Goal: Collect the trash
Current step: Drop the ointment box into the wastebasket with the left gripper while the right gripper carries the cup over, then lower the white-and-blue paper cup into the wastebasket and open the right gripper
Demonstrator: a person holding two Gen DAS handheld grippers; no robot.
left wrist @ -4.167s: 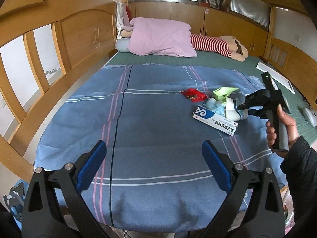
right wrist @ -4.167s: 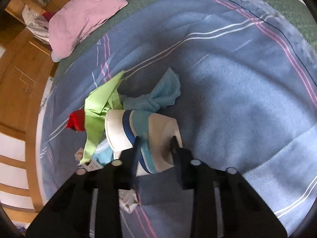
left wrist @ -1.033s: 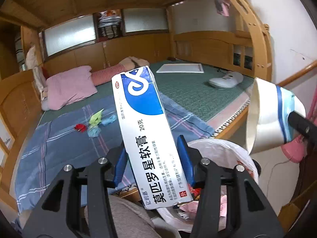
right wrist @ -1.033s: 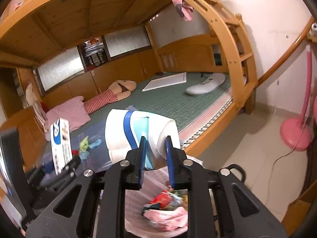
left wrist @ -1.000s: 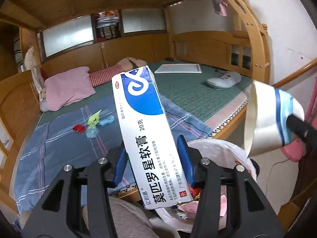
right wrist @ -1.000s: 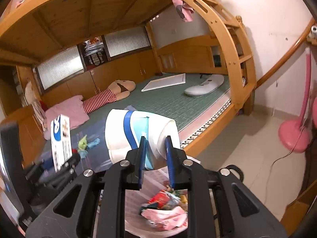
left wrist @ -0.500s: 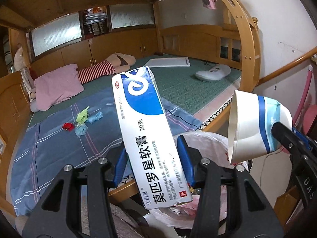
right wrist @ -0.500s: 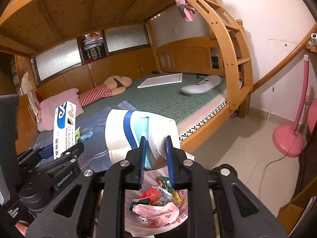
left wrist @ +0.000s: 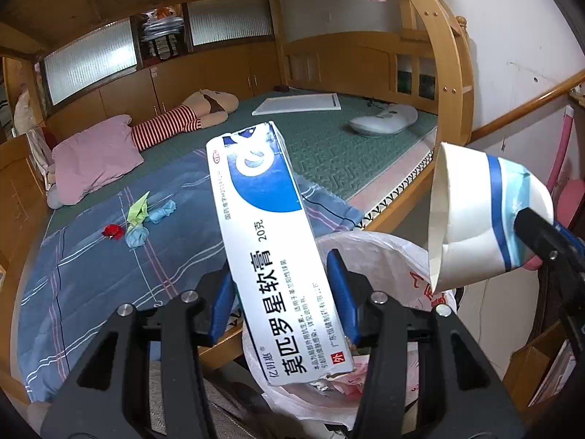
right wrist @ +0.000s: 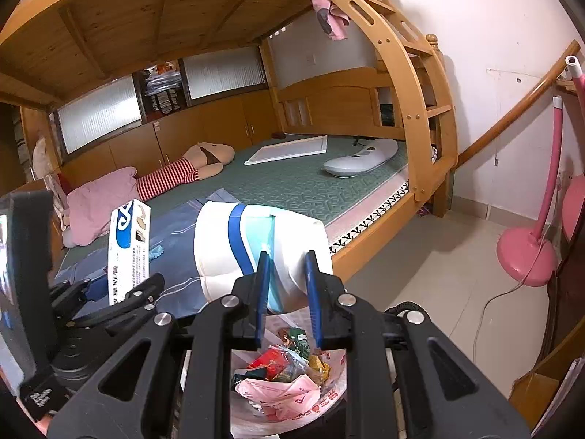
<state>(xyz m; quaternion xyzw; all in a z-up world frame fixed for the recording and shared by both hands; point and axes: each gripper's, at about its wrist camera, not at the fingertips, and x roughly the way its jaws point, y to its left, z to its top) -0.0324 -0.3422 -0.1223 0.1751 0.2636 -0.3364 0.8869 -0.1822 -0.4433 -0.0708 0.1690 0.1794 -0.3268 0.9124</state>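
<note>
Below both loads, trash bag (right wrist: 292,395) holds pink and colourful wrappers (right wrist: 281,369).

1. A wooden bunk bed (right wrist: 409,84) filled the room, its curved ladder on the right.
2. A green mat (right wrist: 314,183) and blue blanket (left wrist: 91,267) covered the mattress.
3. A pink pillow (left wrist: 95,157) lay near cabinets (right wrist: 204,128) under frosted windows (right wrist: 223,71).
4. The wall (right wrist: 493,29) was white, the floor (right wrist: 438,267) tiled.
5. A pink stand (right wrist: 530,248) stood on the floor.

trash bag (left wrist: 384,256) mostly behind ointment box (left wrist: 274,248); small print illegible
</note>
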